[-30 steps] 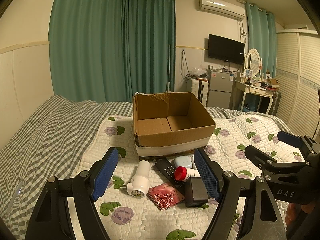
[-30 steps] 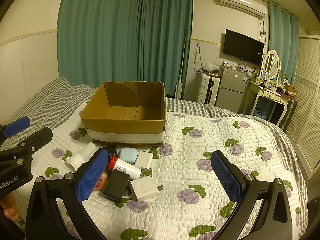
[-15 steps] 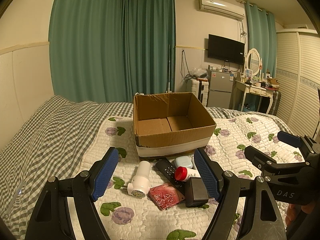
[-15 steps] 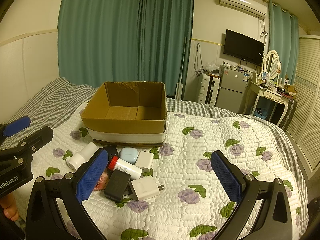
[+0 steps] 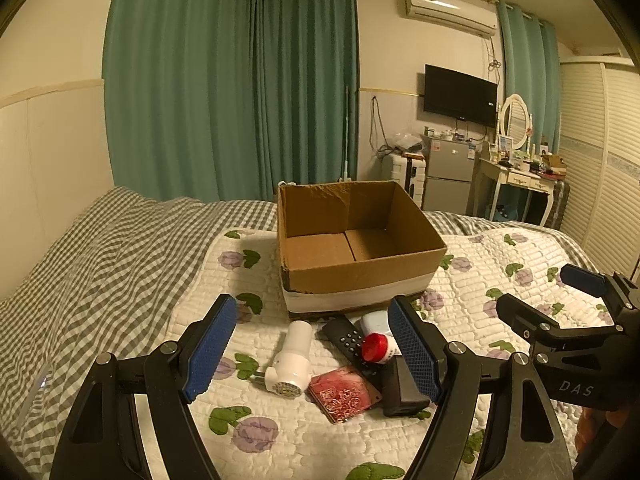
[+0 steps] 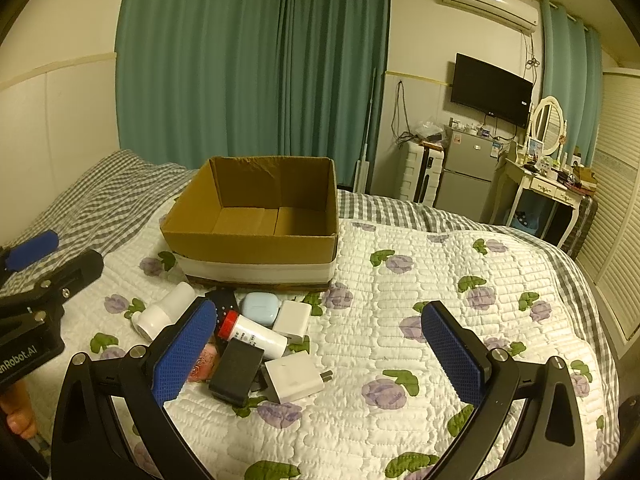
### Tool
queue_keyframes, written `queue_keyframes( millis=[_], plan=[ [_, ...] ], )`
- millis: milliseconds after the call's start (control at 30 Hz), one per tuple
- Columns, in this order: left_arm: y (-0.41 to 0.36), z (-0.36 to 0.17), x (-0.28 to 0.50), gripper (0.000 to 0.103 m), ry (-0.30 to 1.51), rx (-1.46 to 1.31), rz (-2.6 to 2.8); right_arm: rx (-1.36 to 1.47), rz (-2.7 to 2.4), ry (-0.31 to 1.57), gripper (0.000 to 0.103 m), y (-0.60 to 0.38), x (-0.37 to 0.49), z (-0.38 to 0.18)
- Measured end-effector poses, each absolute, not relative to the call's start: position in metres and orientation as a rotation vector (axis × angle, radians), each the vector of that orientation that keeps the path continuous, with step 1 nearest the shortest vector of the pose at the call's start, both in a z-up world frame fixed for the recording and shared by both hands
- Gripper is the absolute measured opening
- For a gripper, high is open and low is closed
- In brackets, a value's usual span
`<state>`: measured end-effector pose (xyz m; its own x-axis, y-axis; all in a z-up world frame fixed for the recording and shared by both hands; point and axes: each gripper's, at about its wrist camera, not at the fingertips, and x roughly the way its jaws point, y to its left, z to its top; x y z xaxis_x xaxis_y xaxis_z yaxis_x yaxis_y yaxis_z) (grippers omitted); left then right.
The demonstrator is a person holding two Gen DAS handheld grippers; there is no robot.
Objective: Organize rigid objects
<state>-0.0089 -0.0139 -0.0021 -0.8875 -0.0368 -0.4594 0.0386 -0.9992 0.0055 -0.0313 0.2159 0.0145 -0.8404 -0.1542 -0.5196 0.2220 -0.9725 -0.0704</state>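
Observation:
An open, empty cardboard box (image 5: 360,240) (image 6: 256,220) stands on the quilted bed. In front of it lies a pile: a white plug-in device (image 5: 292,360) (image 6: 164,312), a black remote (image 5: 350,340), a red-capped white bottle (image 5: 378,350) (image 6: 252,334), a pale blue case (image 6: 260,307), a red patterned card (image 5: 344,394), a black block (image 5: 402,388) (image 6: 236,372) and two white chargers (image 6: 294,376) (image 6: 293,317). My left gripper (image 5: 312,352) is open above the pile. My right gripper (image 6: 320,354) is open, right of the pile.
The quilt (image 6: 440,300) spreads to the right of the pile. A grey checked blanket (image 5: 100,264) covers the bed's left side. Green curtains, a fridge (image 6: 468,172), a dressing table (image 6: 548,188) and a wall television stand beyond the bed.

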Motion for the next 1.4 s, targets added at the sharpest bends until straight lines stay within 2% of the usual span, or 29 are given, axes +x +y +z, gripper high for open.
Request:
queue_keyframes(
  millis=[233, 433, 600, 800, 867, 1000, 1133, 1200, 1233, 1300, 1400],
  plan=[
    [-0.03, -0.002, -0.018, 0.081, 0.014, 0.742, -2.997, 0.795, -2.83, 0.19, 0.103, 0.215, -0.037, 0.016],
    [-0.033, -0.055, -0.049, 0.078, 0.039, 1.004, -2.939, 0.882, -2.801, 0.174, 0.103, 0.216, -0.046, -0.007],
    [-0.018, -0.105, -0.069, 0.078, -0.065, 1.229, -2.891, 0.952, -2.763, 0.173, 0.103, 0.218, -0.054, -0.027],
    [-0.018, -0.119, -0.073, 0.078, -0.084, 1.299, -2.851, 1.069, -2.66, 0.325, 0.103, 0.213, -0.073, -0.073],
    [-0.022, -0.121, -0.075, 0.078, -0.081, 1.308, -2.829, 1.137, -2.603, 0.363, 0.097, 0.21, -0.081, -0.089],
    [-0.031, -0.123, -0.082, 0.078, -0.043, 1.33, -2.813, 1.184, -2.541, 0.383, 0.095, 0.205, -0.09, -0.103],
    [-0.036, -0.121, -0.092, 0.077, -0.058, 1.327, -2.808, 1.235, -2.498, 0.386, 0.082, 0.202, -0.108, -0.117],
    [-0.038, -0.123, -0.098, 0.077, -0.057, 1.34, -2.808, 1.277, -2.47, 0.364, 0.079, 0.202, -0.117, -0.124],
    [-0.038, -0.125, -0.102, 0.075, -0.066, 1.351, -2.803, 1.289, -2.457, 0.354, 0.078, 0.203, -0.119, -0.126],
    [-0.038, -0.131, -0.111, 0.064, -0.08, 1.384, -2.784, 1.289, -2.456, 0.353, 0.078, 0.204, -0.118, -0.127],
    [-0.043, -0.136, -0.124, 0.064, -0.031, 1.417, -2.783, 1.286, -2.456, 0.349, 0.078, 0.205, -0.118, -0.127]
  ],
)
